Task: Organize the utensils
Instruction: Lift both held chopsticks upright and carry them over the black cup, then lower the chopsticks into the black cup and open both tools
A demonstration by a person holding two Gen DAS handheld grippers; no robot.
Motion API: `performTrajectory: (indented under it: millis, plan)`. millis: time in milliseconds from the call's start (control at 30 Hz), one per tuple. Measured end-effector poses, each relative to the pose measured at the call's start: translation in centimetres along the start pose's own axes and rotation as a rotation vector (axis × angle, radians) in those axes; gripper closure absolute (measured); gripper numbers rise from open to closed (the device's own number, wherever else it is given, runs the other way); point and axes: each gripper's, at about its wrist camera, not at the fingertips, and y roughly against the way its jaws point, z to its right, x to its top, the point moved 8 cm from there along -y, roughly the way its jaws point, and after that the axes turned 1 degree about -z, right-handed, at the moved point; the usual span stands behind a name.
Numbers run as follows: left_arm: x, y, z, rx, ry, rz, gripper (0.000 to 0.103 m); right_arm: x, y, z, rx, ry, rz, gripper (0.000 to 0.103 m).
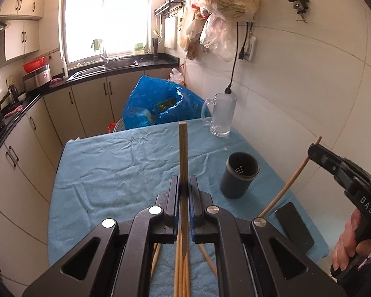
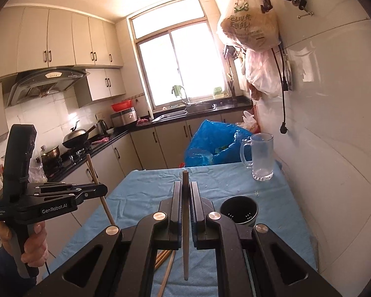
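We carry two matching black grippers. On the left gripper [image 1: 184, 185], round silver screws cap the linkage arms and blue pads line the finger insides. The right gripper [image 1: 315, 152] shows white "DAS" lettering beside its handle. Seen from the other side, the left gripper reads "GenRobot.AI" above a dark sleeve [image 2: 2, 269].
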Motion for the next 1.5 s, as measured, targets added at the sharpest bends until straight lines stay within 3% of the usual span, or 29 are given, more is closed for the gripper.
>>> performTrajectory:
  millis: [600,967,1300,1500]
  plan:
    - [7.4,-2.7,6.1,-0.077,-0.027,0.019,0.097,6.4,1.7,4.9,-0.04,-0.047,0.074,0.096]
    - [12.2,-5.7,8.8,-0.121,-0.012,0.047,0.097,10.1,-0.7,7.3,-0.098,-0.037,0.091,0.096]
    - [12.1,-11.3,9.1,-0.17,0.069,0.001,0.097,9.9,-4.1,9.4,-0.121,-0.057,0.058,0.096]
    - [10.5,-14.2,9.1,-0.149,0.07,-0.04,0.097,8.2,-6.6,10.7,-0.125,-0.069,0.0,0.096]
